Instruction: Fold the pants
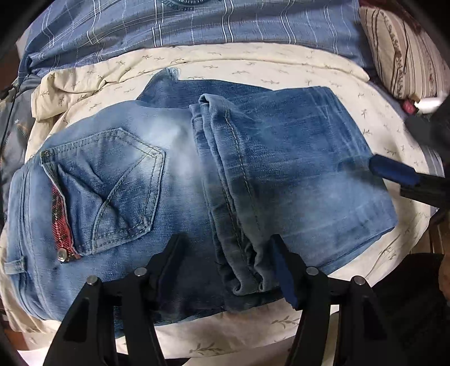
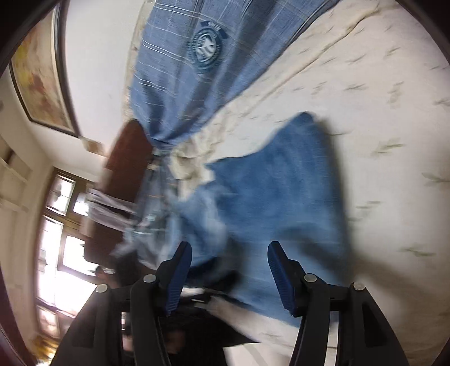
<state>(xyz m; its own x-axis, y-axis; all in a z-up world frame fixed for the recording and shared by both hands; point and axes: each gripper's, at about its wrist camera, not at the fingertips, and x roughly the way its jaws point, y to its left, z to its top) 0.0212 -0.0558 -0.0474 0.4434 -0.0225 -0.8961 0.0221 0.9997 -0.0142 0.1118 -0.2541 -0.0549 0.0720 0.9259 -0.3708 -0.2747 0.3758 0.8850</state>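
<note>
Light-blue jeans point(image 1: 168, 174) lie folded on the bed. Their back pocket point(image 1: 121, 180) faces up at the left, and the legs are doubled over to the right. The leg hems point(image 1: 225, 169) run down the middle of the pile. My left gripper point(image 1: 226, 242) points down over the near edge, open, with the hems lying between its fingers and no pad pressing them. A blue pad point(image 1: 393, 173) of my right gripper rests at the jeans' right edge. In the blurred right wrist view my right gripper point(image 2: 229, 250) is open above the jeans point(image 2: 281, 197), holding nothing.
A cream quilt point(image 1: 253, 64) with a twig print lies under the jeans. Behind it are a blue plaid cover point(image 1: 197, 25) and a striped pillow point(image 1: 402, 50) at the far right. The right wrist view shows a framed picture point(image 2: 42, 84), a bright window point(image 2: 62, 239) and dark wooden furniture point(image 2: 126, 157).
</note>
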